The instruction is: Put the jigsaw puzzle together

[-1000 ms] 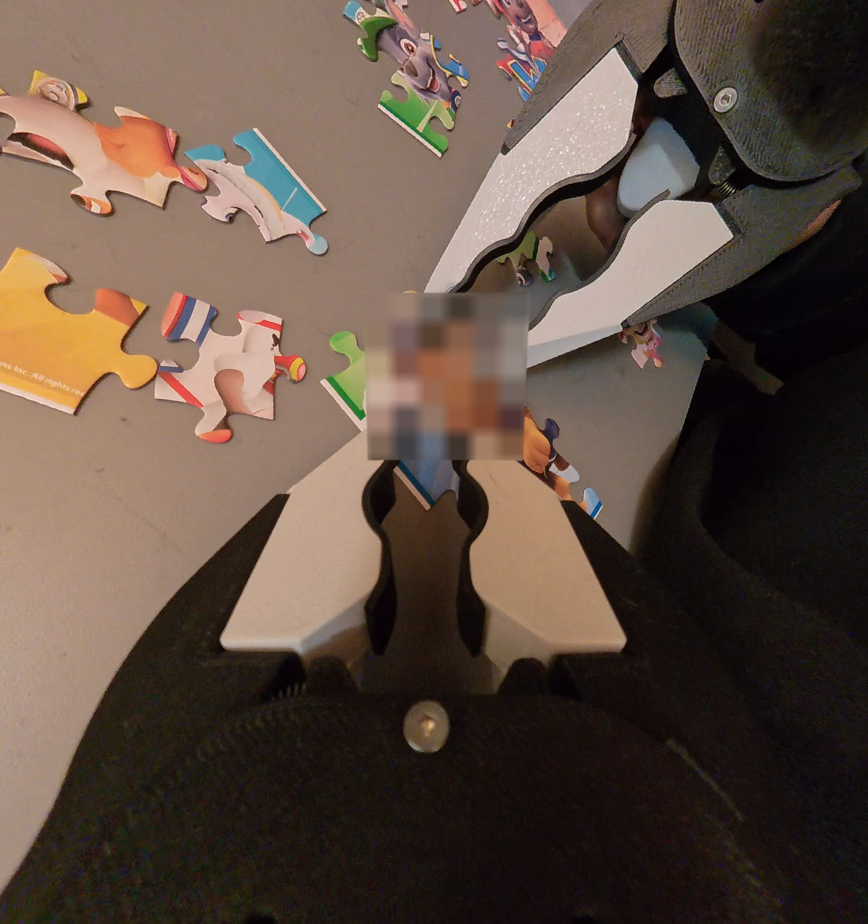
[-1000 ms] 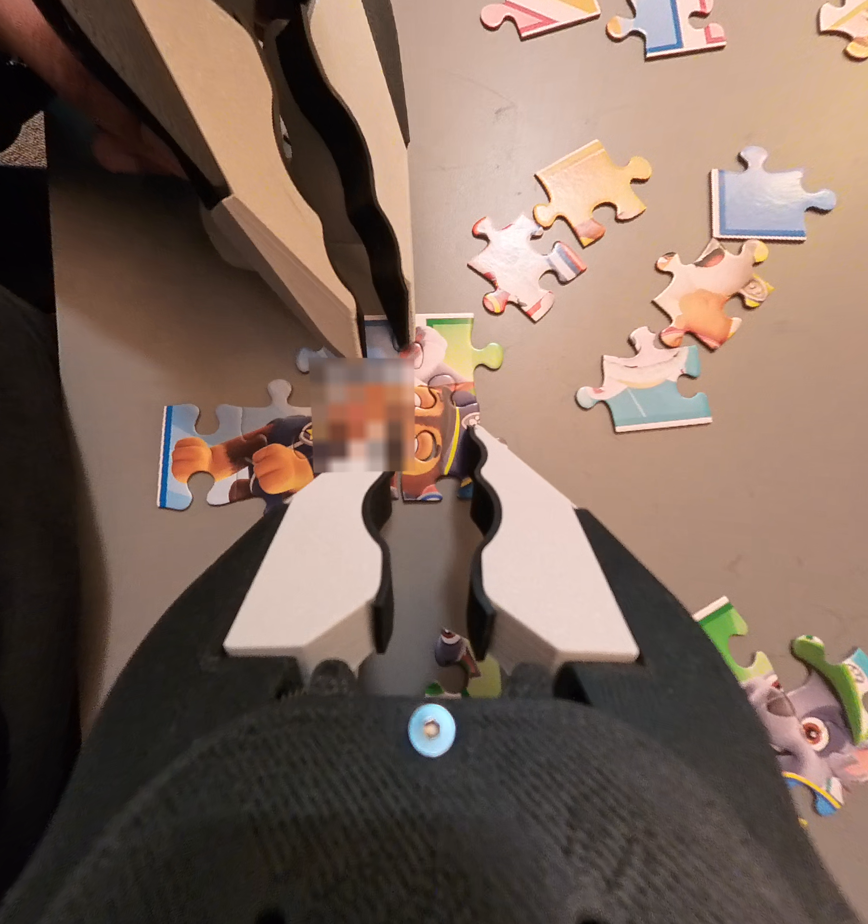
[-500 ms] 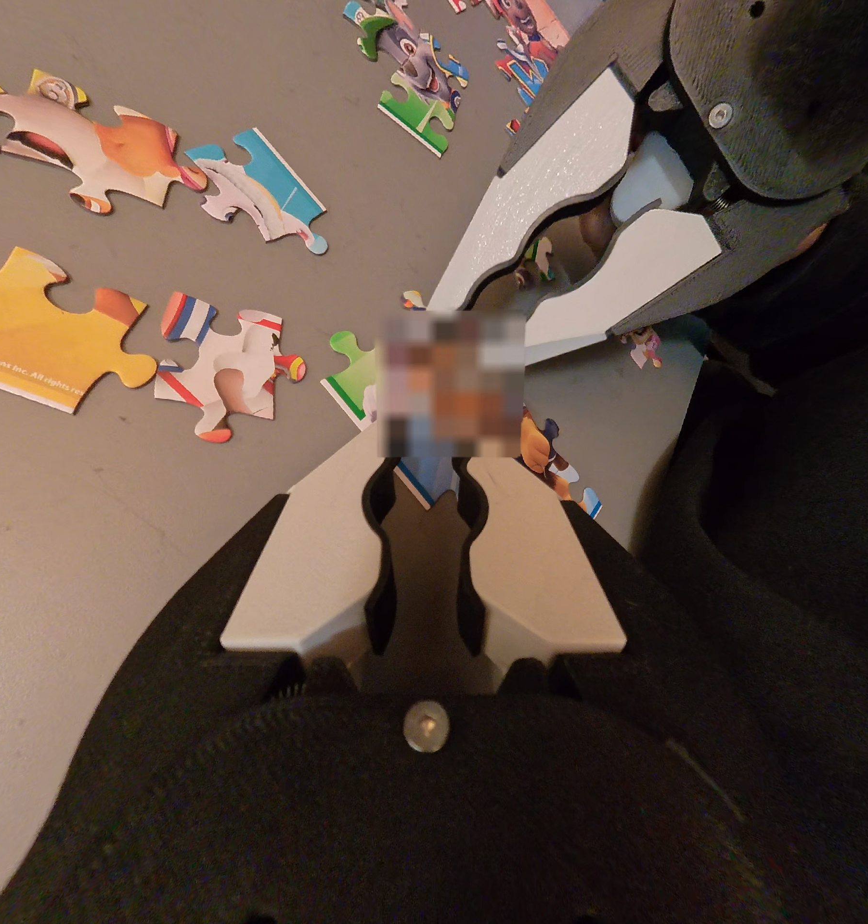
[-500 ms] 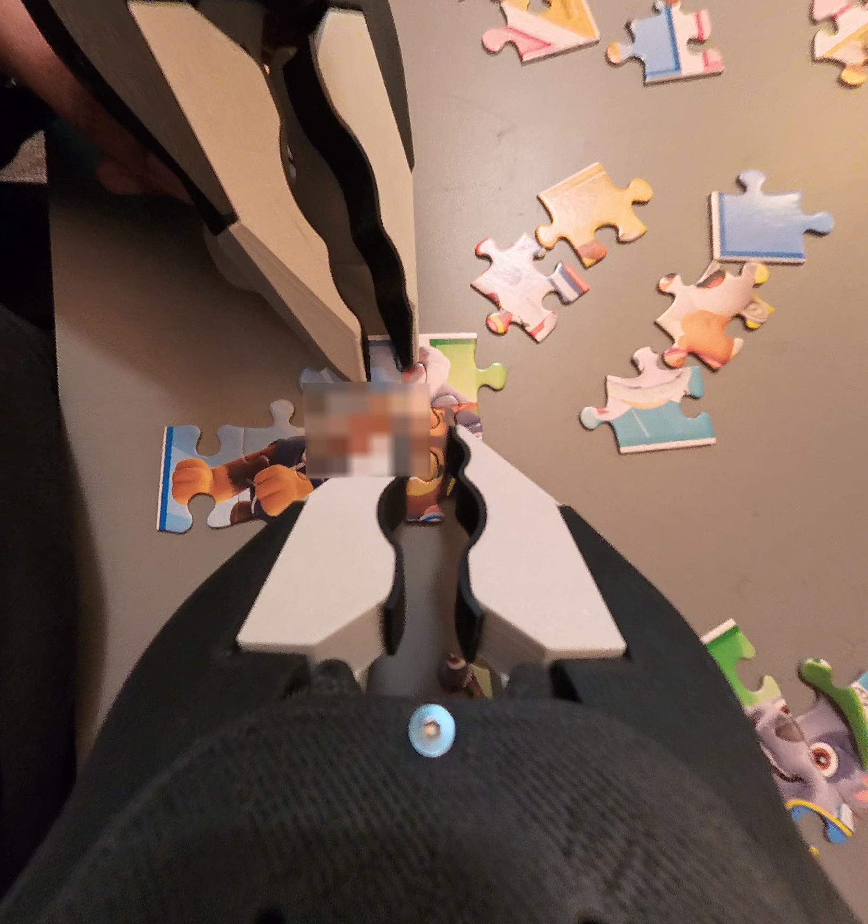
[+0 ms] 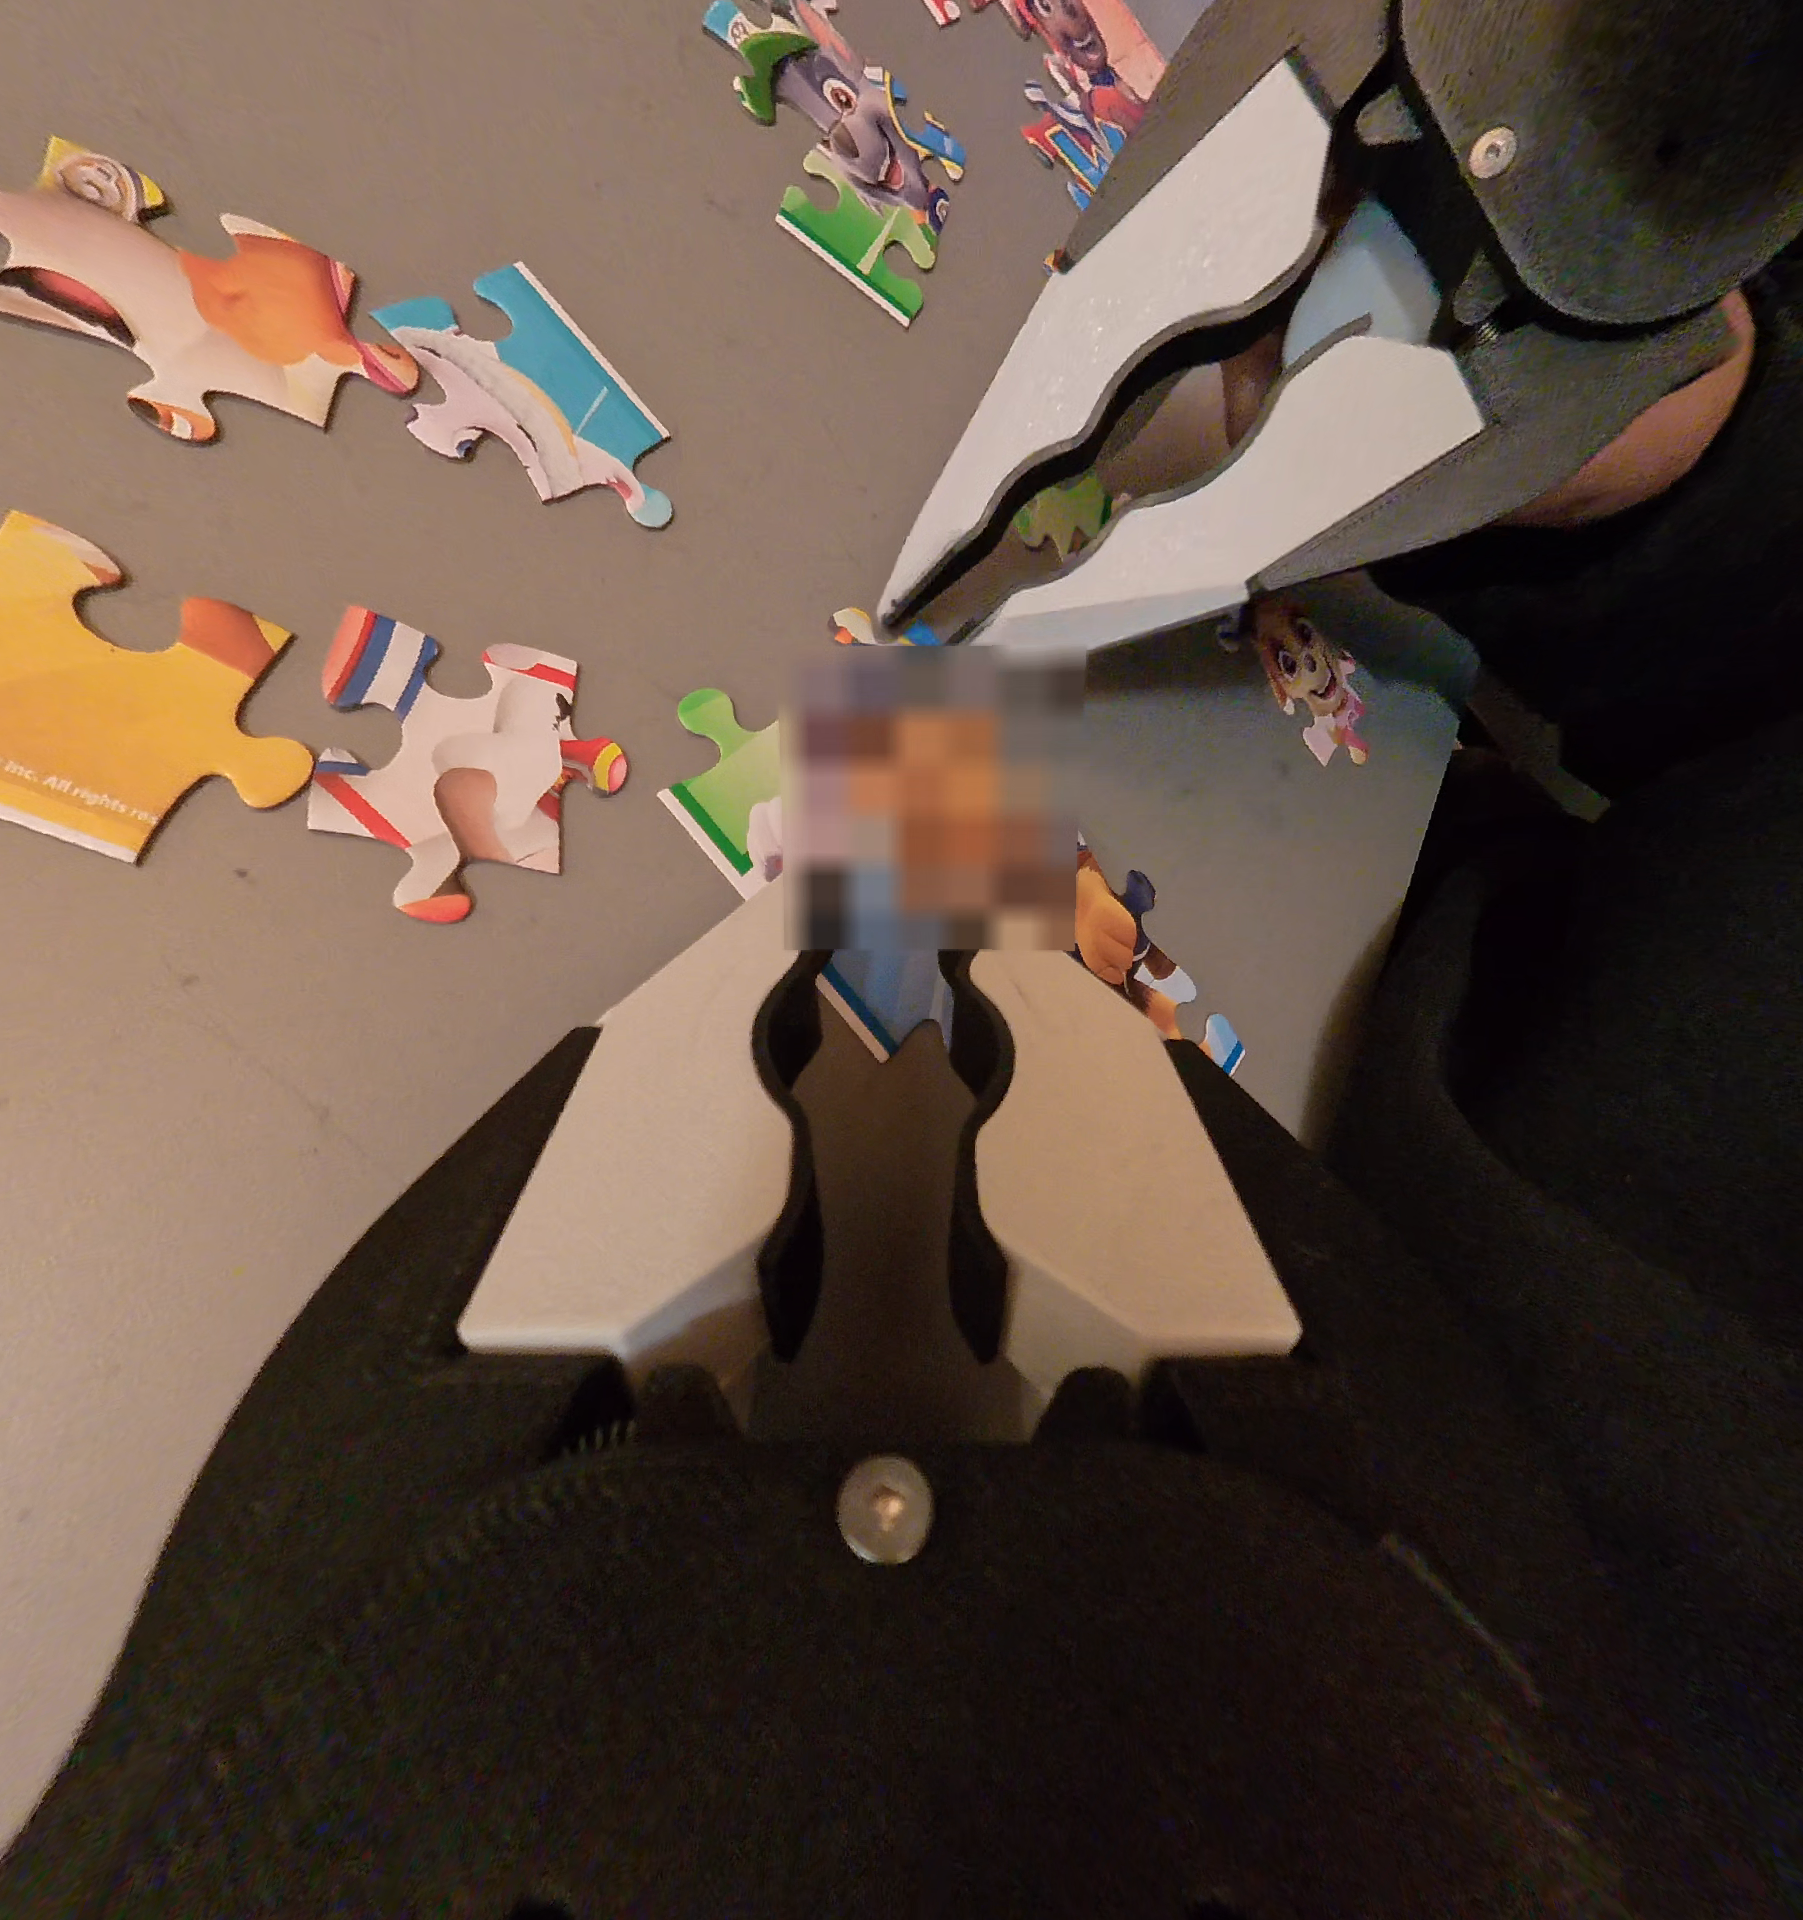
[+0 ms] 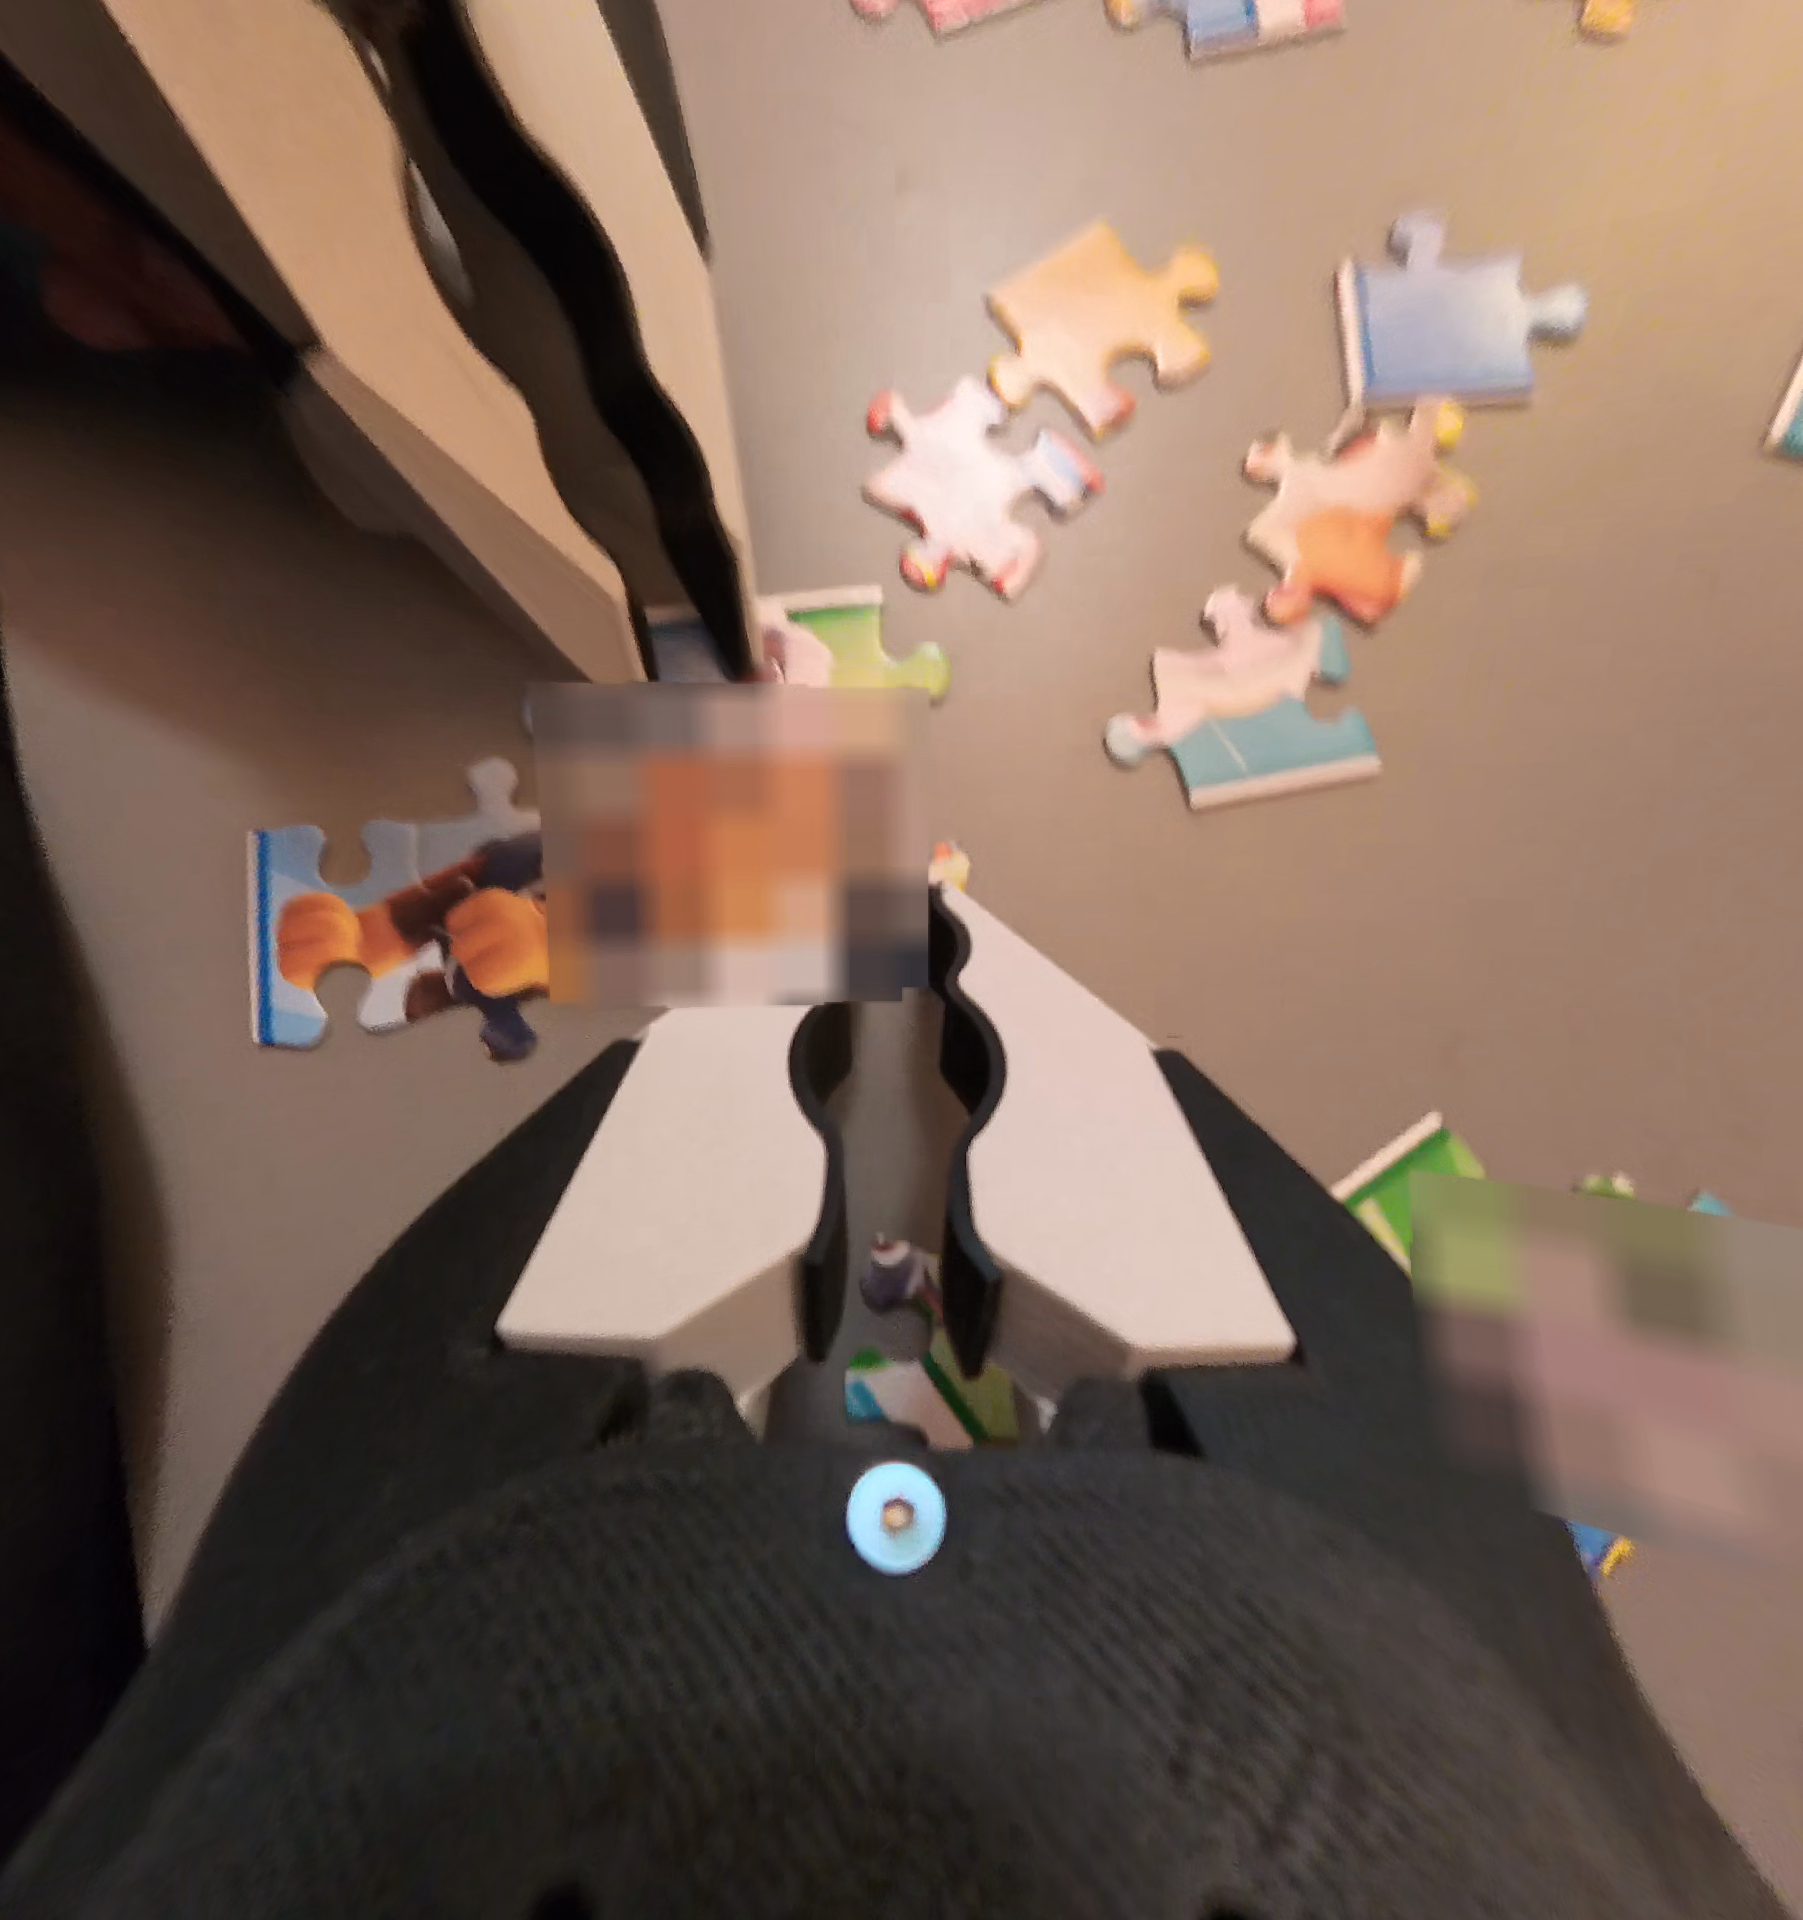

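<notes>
Left wrist view: grey table point(image 5: 201, 1143), scattered puzzle pieces point(image 5: 461, 758).

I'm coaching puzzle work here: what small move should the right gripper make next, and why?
Probably a slight, slow lift of the right gripper to test its hold. Its nearly closed tips meet the edge of the joined pieces, opposite the left gripper. Its own view is blurred, so any grasp is unclear.

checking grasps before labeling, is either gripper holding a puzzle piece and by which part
Cannot be told. Left gripper tips stand apart on the flat joined pieces; right gripper is nearly closed at their edge, contact hidden by blur.
</notes>
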`<control>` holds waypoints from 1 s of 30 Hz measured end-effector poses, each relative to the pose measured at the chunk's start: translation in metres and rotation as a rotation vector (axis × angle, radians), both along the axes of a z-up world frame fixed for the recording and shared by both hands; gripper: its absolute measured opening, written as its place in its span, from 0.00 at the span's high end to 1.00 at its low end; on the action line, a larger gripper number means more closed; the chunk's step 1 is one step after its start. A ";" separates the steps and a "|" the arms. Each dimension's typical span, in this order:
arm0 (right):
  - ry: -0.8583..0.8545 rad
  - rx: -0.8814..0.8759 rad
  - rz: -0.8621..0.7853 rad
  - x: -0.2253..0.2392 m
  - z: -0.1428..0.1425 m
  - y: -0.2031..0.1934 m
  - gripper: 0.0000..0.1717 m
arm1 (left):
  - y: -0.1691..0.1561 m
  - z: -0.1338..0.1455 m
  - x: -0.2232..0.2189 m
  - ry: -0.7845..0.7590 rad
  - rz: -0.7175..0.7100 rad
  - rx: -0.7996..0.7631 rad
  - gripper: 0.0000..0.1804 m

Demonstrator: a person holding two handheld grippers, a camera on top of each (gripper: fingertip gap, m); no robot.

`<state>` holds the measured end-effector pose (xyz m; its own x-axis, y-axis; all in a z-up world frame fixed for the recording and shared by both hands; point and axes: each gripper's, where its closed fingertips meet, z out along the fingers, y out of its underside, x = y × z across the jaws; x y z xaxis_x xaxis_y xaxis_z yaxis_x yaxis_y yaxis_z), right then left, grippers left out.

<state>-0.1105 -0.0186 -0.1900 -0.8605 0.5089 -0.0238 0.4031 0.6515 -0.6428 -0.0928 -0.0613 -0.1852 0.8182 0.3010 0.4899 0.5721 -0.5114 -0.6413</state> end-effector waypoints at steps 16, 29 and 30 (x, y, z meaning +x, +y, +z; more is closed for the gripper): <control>0.008 -0.130 -0.001 0.023 0.014 -0.019 0.87 | -0.010 0.010 -0.011 0.047 0.074 0.003 0.92; 0.063 -0.038 0.074 0.077 0.002 -0.060 0.59 | -0.020 -0.001 0.005 -0.004 0.118 -0.049 0.91; 0.071 -0.014 0.070 0.076 -0.001 -0.055 0.59 | -0.019 -0.002 0.007 -0.006 0.115 -0.053 0.91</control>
<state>-0.0345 -0.0736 -0.1913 -0.8937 0.4475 0.0317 0.3102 0.6675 -0.6769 -0.0854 -0.0800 -0.1872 0.7738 0.4180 0.4760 0.6328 -0.4755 -0.6111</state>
